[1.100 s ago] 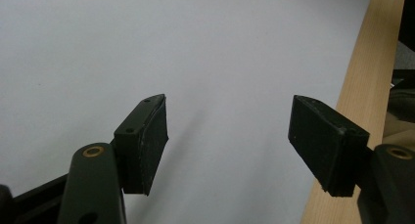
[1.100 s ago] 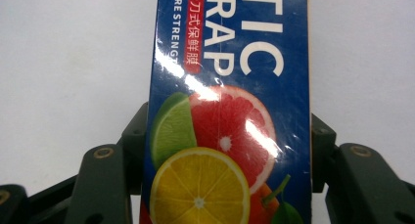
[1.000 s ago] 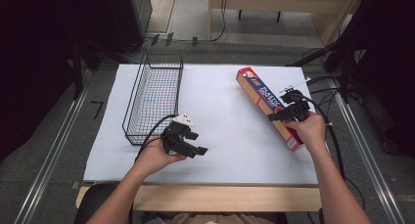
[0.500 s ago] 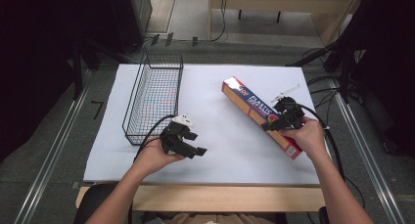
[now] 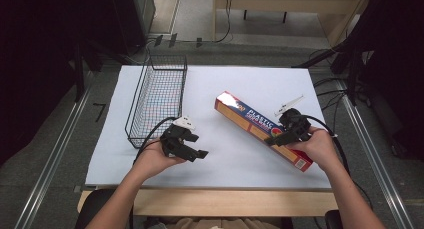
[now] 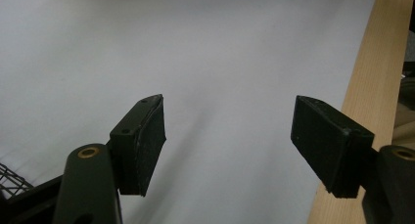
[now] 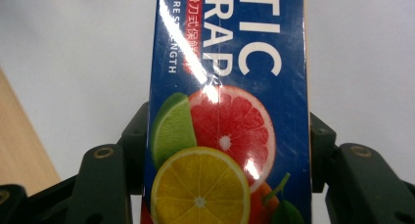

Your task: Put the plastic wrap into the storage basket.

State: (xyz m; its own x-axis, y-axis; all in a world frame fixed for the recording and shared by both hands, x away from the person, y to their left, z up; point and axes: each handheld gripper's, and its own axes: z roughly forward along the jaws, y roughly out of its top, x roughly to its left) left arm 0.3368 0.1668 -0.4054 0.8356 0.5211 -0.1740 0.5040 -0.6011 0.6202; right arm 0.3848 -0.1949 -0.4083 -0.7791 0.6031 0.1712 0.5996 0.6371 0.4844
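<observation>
Carried leftward from the table's right edge, the plastic wrap box (image 5: 262, 128) now hangs mid-table, clamped near its end by the right gripper (image 5: 280, 137), heading for the wire basket (image 5: 157, 96). Beside it, the left gripper (image 5: 192, 150) waits, its empty jaws just widened.

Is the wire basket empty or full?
Empty: through the mesh of the basket only the white table shows.
</observation>
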